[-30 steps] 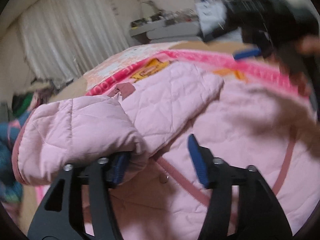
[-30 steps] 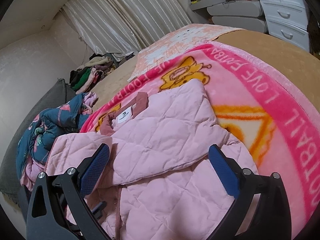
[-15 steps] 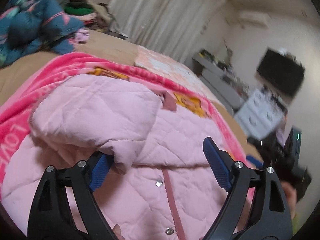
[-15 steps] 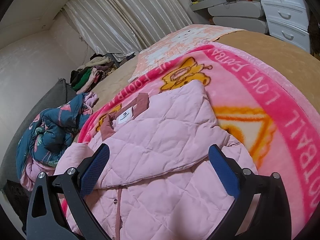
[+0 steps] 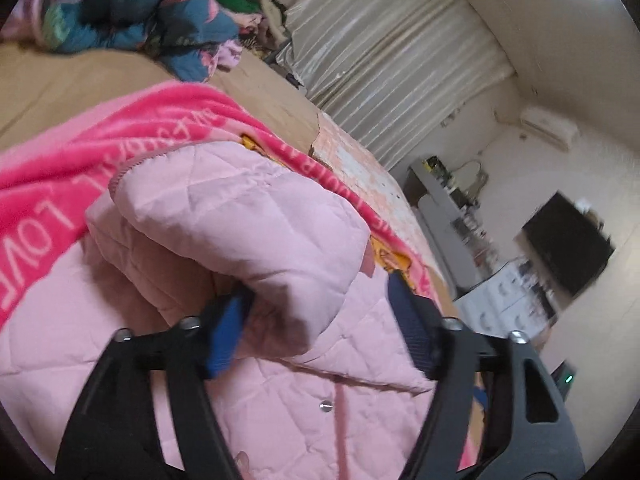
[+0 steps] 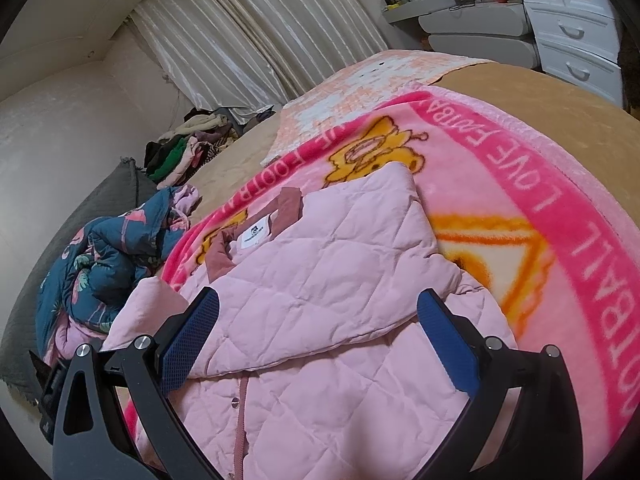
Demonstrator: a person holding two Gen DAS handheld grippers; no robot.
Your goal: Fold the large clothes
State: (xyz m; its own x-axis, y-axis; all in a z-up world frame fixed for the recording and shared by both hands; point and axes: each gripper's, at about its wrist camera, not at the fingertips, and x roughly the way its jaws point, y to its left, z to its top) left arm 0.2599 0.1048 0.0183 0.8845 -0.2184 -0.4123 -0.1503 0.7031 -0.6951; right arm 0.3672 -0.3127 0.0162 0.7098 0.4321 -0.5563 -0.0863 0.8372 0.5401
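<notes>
A pale pink quilted jacket [image 6: 340, 280] lies on a bright pink blanket [image 6: 560, 184] on the bed, collar far, one sleeve folded across its front. In the left wrist view the other sleeve [image 5: 248, 228] is bunched and draped over the left finger of my left gripper [image 5: 320, 328], whose jaws stand wide apart; the jacket's snap front [image 5: 328, 404] lies below. My right gripper [image 6: 320, 336] is open and empty, hovering just above the jacket's middle.
A blue floral quilt [image 6: 104, 260] is heaped at the bed's left side, with a pile of clothes [image 6: 180, 152] behind it. Curtains [image 6: 256, 32] hang at the back. White drawers [image 6: 572, 28] and a shelf stand at the right.
My left gripper has swung left and turned, carrying the bunched sleeve on its left finger over the jacket. My right gripper has stayed still and open.
</notes>
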